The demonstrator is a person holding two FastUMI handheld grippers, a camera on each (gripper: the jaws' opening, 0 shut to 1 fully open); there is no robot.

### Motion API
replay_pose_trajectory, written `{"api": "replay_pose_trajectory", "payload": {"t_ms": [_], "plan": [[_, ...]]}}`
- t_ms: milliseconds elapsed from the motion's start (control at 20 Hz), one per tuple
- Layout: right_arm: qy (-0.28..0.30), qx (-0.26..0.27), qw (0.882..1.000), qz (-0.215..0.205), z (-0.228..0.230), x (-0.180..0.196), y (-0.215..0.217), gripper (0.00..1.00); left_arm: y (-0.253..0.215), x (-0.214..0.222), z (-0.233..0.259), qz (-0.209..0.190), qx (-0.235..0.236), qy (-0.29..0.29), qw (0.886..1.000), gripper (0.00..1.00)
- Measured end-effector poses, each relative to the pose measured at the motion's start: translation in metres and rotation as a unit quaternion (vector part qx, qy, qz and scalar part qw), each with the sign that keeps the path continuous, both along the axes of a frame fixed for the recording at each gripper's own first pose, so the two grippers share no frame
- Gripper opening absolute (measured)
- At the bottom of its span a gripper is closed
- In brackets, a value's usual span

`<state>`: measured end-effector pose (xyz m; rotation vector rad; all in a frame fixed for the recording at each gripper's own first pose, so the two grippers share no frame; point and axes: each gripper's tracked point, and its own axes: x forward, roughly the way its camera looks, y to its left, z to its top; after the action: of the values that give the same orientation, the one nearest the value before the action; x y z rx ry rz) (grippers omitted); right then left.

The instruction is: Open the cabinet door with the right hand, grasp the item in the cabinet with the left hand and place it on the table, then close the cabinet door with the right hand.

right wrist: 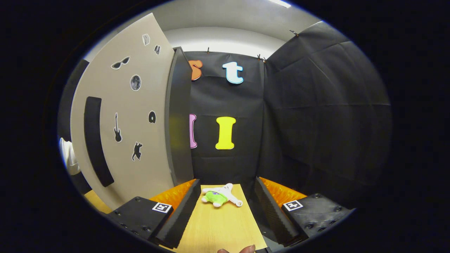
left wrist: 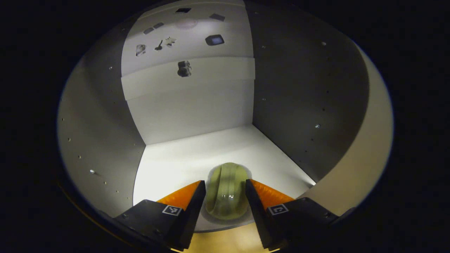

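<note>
In the left gripper view I am looking into the white cabinet. A pale green, rounded item lies on the cabinet floor close to its front edge. My left gripper is closed in on it, one finger against each side. In the right gripper view the beige cabinet door stands open at the left, with a black bar handle and small stickers on it. My right gripper is open and empty, away from the door, over the wooden table.
A small green and white plush toy lies on the table ahead of the right gripper. Black cloth walls close in the back and right. A white sleeve shows beyond the door's left edge. The cabinet's side walls are close on both sides.
</note>
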<state>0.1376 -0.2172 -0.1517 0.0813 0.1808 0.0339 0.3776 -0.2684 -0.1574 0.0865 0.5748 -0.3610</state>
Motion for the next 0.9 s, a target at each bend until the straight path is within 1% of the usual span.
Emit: {"api": "replay_pose_trajectory", "payload": {"t_ms": [50,100,150,250,300,350,450,500,650,850,900], "plan": [[0.002,0.000,1.000,0.005,-0.002,0.004,0.001,0.99,-0.001,0.004,-0.002,0.002,-0.001,-0.002,1.000,0.70],[0.004,0.002,1.000,0.009,-0.004,0.008,0.004,0.99,-0.002,0.006,0.001,0.002,0.002,-0.005,1.000,0.70],[0.005,0.004,1.000,0.013,-0.005,0.011,0.005,0.99,-0.002,0.006,0.002,0.001,0.010,-0.009,1.000,0.65],[0.005,0.009,1.000,0.023,-0.006,0.015,0.011,0.99,0.003,0.004,0.002,0.020,0.029,-0.014,0.999,0.40],[0.004,0.011,1.000,0.027,-0.005,0.017,0.014,0.99,0.003,0.003,0.004,0.029,0.031,-0.019,0.999,0.28],[0.004,0.011,0.999,0.031,-0.006,0.019,0.016,0.99,0.006,-0.001,0.004,0.037,0.034,-0.017,0.999,0.24],[0.003,0.013,0.999,0.039,-0.005,0.020,0.023,0.99,0.012,-0.014,0.014,0.059,0.026,-0.028,0.998,0.22],[0.002,0.013,0.999,0.040,-0.005,0.022,0.025,0.99,0.011,-0.021,0.020,0.066,0.012,-0.037,0.997,0.20],[0.005,0.018,0.999,0.035,-0.004,0.024,0.029,0.99,0.015,-0.056,0.032,0.074,-0.024,-0.040,0.996,0.20],[-0.007,0.027,1.000,0.014,0.007,0.023,0.034,0.98,0.046,-0.106,0.042,0.091,-0.033,-0.049,0.994,0.19],[-0.007,0.029,0.999,0.011,0.008,0.022,0.038,0.98,0.055,-0.120,0.043,0.094,-0.034,-0.052,0.994,0.20]]}}
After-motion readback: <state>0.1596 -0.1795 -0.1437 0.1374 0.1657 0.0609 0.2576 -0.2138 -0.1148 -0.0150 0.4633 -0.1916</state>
